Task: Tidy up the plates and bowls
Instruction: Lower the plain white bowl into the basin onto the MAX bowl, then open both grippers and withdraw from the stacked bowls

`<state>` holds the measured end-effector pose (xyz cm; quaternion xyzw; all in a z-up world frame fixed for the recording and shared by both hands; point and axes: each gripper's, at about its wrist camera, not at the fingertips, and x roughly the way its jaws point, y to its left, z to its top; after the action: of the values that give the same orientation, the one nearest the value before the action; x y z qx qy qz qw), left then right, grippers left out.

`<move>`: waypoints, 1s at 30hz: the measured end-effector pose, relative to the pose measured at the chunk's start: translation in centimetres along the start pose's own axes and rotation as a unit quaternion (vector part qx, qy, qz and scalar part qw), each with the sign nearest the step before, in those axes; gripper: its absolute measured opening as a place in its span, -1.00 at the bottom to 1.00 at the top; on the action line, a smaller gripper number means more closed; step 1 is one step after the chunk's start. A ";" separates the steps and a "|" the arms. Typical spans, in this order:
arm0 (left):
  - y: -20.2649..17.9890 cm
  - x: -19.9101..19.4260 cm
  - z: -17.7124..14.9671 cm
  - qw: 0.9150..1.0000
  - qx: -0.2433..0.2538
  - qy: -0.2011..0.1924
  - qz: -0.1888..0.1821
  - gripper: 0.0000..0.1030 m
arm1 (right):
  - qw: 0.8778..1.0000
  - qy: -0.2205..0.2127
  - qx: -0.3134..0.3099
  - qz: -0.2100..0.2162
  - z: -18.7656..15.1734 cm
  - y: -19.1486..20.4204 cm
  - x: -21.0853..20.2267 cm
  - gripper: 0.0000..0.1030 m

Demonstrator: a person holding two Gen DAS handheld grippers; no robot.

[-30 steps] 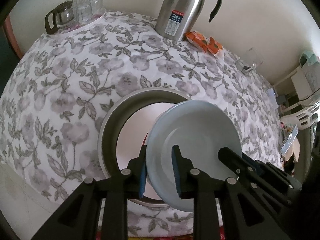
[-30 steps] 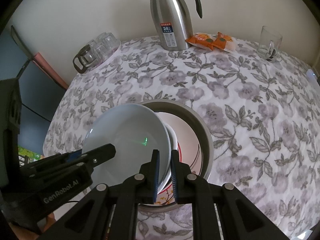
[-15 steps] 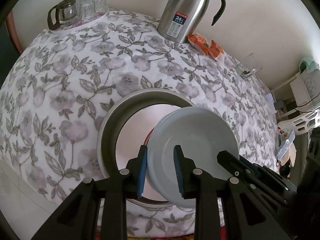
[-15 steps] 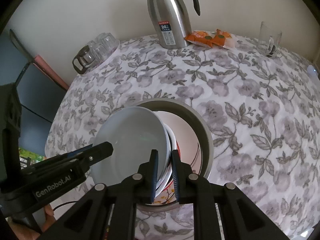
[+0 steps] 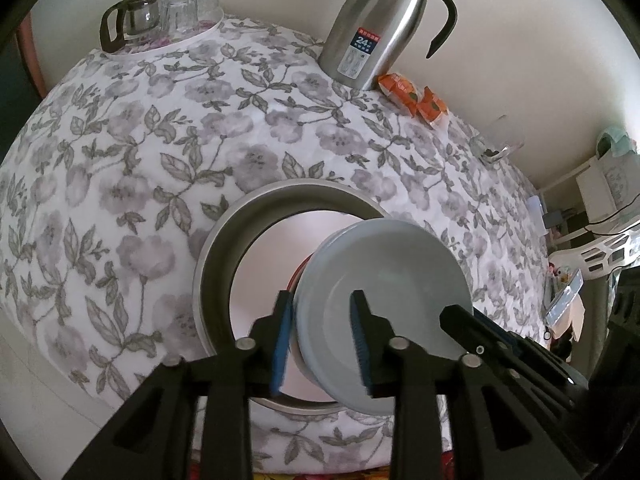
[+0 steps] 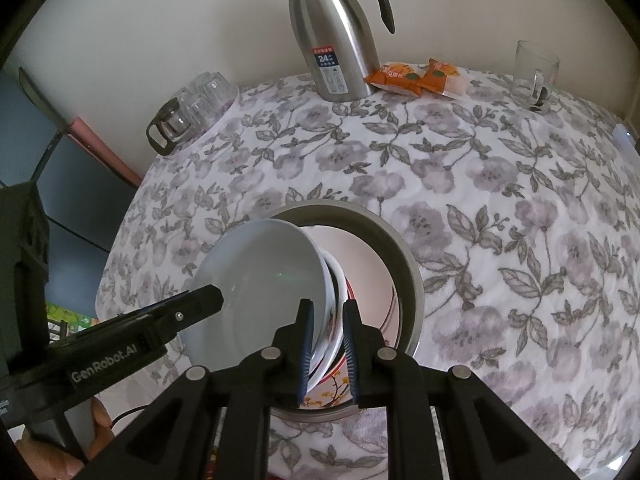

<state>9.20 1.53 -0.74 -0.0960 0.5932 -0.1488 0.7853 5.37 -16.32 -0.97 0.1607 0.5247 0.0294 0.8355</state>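
I am working the stacking step: a pale grey plate (image 5: 384,312) is being held tilted over the big metal basin (image 5: 224,236) that sits on the floral tablecloth (image 5: 160,140). My left gripper (image 5: 322,340) is straddling the plate's left rim, one blue pad outside and one inside the dish; the jaws look fairly wide, and I cannot tell whether they are actually pinching. My right gripper (image 6: 326,350) is closing its jaws narrowly around the opposite edge, seemingly clamping the grey plate together with a white dish nested beneath it. Inside the basin I am seeing a red-rimmed plate (image 6: 362,344) with a floral print. Next, I judge, I am needing to level the plate, lower it squarely onto the dishes in the basin, then part both sets of jaws evenly so nothing slides or chips.
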 end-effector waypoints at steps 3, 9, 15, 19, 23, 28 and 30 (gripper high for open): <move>0.2 -0.5 0.1 1.000 -0.006 -0.008 -0.003 -0.13 | 1.000 -0.006 0.007 0.004 0.1 -0.3 -0.4 -0.68; 1.1 -1.7 0.3 0.999 -0.033 -0.031 0.021 0.11 | 0.999 -0.035 0.014 0.005 0.3 -0.7 -1.7 -0.12; 1.7 -1.4 0.3 0.996 -0.030 -0.032 0.073 0.42 | 0.999 -0.045 0.024 0.000 0.5 -1.1 -1.9 0.36; 2.3 -1.4 0.2 0.994 -0.032 -0.038 0.096 0.57 | 0.998 -0.046 0.035 -0.005 0.6 -1.6 -1.8 0.50; 2.9 -1.4 0.3 0.991 -0.038 -0.045 0.116 0.67 | 0.998 -0.049 0.043 -0.013 0.6 -2.1 -1.8 0.67; 3.2 -1.5 0.3 0.990 -0.043 -0.051 0.123 0.80 | 0.998 -0.047 0.046 -0.021 0.6 -2.4 -1.6 0.95; 3.2 -1.5 0.3 0.990 -0.043 -0.051 0.123 0.81 | 0.997 -0.050 0.047 -0.023 0.5 -2.5 -1.8 0.99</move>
<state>9.48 5.06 -0.38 -0.0632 0.5657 -0.0202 0.8220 4.73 -19.20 0.02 0.1891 0.4864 -0.0227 0.8528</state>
